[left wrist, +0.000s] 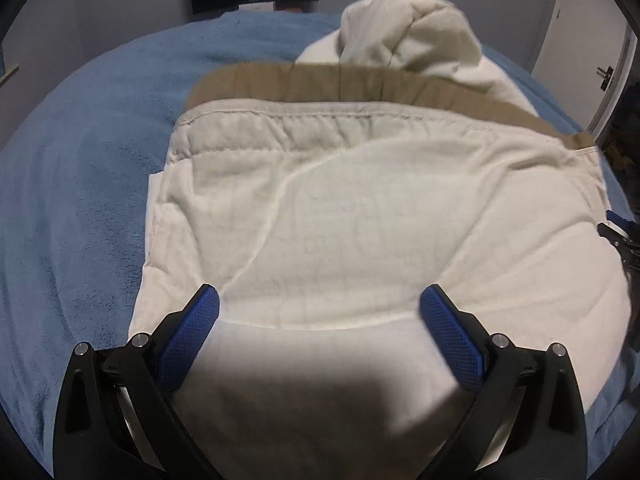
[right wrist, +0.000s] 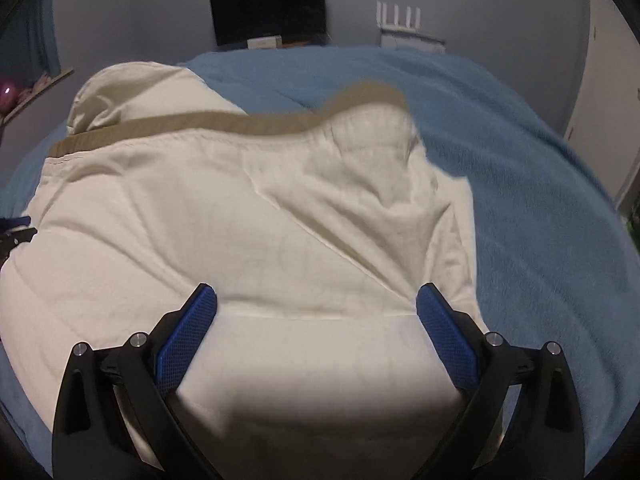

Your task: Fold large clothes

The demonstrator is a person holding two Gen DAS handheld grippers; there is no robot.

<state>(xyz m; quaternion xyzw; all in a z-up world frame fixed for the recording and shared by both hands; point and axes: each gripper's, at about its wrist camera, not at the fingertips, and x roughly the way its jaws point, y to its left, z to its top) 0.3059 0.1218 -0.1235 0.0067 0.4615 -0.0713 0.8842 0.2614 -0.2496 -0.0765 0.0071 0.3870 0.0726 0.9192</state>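
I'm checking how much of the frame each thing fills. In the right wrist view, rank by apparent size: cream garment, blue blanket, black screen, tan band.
1. cream garment and blue blanket: too close to rank; the garment lies nearer the camera and hides part of the blanket.
2. black screen, far off.
3. tan band, long and thin, so nearly alike.

1 cream garment [left wrist: 360, 208], 1 blue blanket [left wrist: 92, 168], 2 tools [left wrist: 319, 306]
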